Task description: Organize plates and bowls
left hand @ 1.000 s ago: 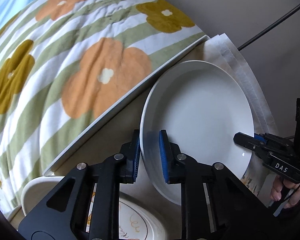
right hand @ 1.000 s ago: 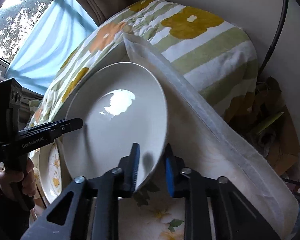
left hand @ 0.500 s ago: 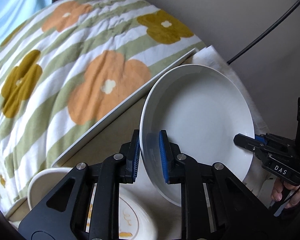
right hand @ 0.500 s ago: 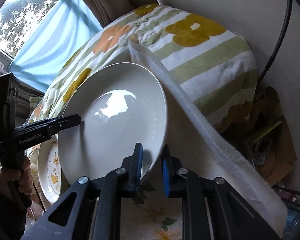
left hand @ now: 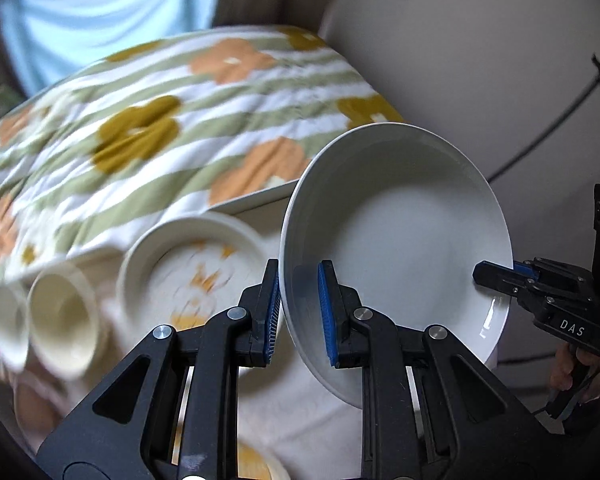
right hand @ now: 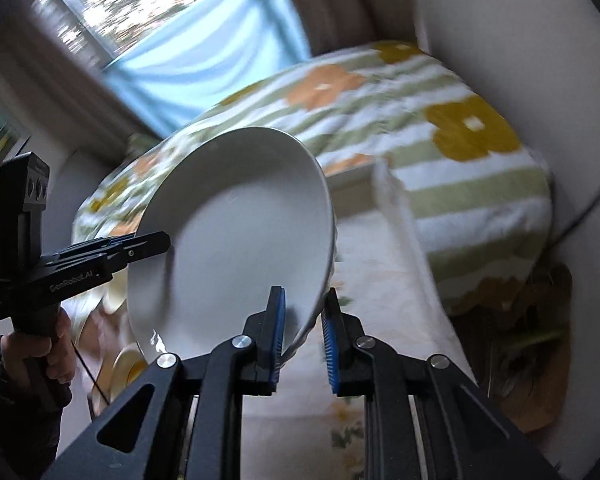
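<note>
A large plain white plate (left hand: 400, 240) is held up in the air, tilted, between both grippers. My left gripper (left hand: 298, 314) is shut on its left rim. My right gripper (right hand: 303, 332) is shut on the opposite rim; it also shows in the left wrist view (left hand: 496, 276) at the plate's right edge. The plate fills the middle of the right wrist view (right hand: 236, 232), and the left gripper (right hand: 148, 246) shows at its left edge there. Below on the table lie a cream plate with orange flowers (left hand: 192, 268) and two small cream bowls (left hand: 64, 320).
A bed with a green-striped flowered quilt (left hand: 160, 132) runs along the far side of the table. A floral cloth (right hand: 380, 292) covers the table top. A white wall (left hand: 480, 40) and a black cable (left hand: 548, 132) are on the right. A window with a blue curtain (right hand: 204, 52) is behind.
Both grippers have lifted the white plate up and away from the table, and the views have swung toward the window. The flowered plate and bowls have come into the left wrist view.
</note>
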`<state>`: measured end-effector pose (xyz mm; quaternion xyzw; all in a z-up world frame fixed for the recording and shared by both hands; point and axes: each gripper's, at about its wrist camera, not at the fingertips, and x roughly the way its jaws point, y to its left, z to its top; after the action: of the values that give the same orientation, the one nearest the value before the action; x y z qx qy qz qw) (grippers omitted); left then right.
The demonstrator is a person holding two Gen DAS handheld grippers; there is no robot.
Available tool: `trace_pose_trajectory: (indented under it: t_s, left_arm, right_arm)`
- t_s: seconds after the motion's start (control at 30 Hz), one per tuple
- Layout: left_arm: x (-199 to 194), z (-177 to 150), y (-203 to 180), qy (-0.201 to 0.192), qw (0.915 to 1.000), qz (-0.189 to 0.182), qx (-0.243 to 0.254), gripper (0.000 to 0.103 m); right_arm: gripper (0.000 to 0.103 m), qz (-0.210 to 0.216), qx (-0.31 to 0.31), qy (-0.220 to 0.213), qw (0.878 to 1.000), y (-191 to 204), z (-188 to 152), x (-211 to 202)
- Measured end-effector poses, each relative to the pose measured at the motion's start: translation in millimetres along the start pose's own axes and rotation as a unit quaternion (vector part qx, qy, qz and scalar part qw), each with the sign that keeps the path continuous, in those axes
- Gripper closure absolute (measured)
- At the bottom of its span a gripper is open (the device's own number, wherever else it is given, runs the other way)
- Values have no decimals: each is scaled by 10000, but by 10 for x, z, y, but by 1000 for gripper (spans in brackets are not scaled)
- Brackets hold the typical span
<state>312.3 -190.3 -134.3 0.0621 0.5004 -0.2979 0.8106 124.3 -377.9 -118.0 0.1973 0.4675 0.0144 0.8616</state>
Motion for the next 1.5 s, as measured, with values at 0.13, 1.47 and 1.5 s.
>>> trace_pose_trajectory:
  t_s: [0.13, 1.47, 1.5]
  left_arm:
    - [-460, -463, 202, -260, 9974, 421, -531, 87]
    - [-177, -2641, 1433, 497, 9699, 1438, -1900, 87]
    - [-176, -2636, 1420, 495, 9701, 1476, -1862, 87]
  right_arm:
    - [86, 428, -750, 206, 9960, 395, -122, -32]
    - [87, -18, -2331, 1412, 9621, 1847, -1392, 1262]
    - [87, -35, -2333, 1407, 9622, 1845, -1391, 1267]
